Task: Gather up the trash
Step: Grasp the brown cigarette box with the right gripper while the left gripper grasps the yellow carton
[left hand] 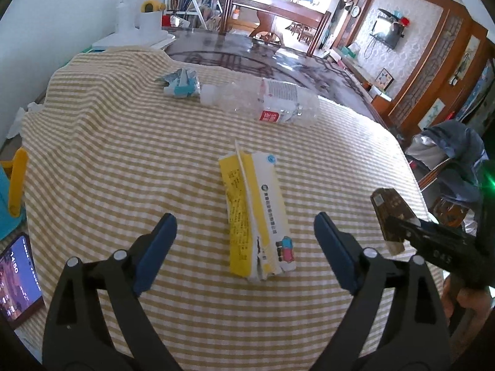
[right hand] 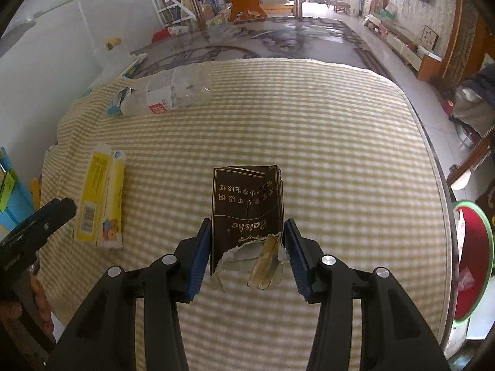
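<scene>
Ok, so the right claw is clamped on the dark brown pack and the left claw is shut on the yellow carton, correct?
Not quite. The right claw does clamp the dark brown pack, but the left claw is open: the left wrist view shows its pads standing clear on either side of the yellow carton, which lies flat on the striped cloth.

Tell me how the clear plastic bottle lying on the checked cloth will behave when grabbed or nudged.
The plastic bottle looks empty and crumpled, so it is probably very light and would likely dent further under the fingers. It lies on its side, so a nudge may roll it, though the dents could stop it soon. The smooth plastic might slip.
</scene>
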{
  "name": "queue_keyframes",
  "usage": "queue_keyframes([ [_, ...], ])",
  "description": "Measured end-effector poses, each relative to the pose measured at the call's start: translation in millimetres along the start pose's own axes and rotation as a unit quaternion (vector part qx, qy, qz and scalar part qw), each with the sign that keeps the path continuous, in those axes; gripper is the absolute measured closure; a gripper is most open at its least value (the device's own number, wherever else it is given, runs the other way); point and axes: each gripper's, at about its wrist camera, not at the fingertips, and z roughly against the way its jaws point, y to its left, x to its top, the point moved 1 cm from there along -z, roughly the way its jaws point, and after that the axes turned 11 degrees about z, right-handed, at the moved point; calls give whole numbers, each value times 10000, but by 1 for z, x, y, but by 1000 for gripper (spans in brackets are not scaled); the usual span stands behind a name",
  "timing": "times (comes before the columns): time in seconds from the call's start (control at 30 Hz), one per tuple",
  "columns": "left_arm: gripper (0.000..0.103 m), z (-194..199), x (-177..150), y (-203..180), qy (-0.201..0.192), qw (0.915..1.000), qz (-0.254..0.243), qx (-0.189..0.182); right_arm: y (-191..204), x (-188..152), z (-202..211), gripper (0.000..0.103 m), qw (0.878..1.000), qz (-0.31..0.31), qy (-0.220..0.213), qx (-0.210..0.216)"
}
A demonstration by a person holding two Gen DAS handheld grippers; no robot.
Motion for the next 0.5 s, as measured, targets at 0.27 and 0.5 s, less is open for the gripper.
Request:
queue_keyframes([
  [0.27, 15, -18, -4, -15, 206, 9994, -228, 187, -12, -16, 8, 57, 9994, -357, -17, 45],
  [0.5, 17, -43, 12, -9, 396, 9982, -95, 447, -18, -22, 9, 56, 9988, -492, -8, 25],
])
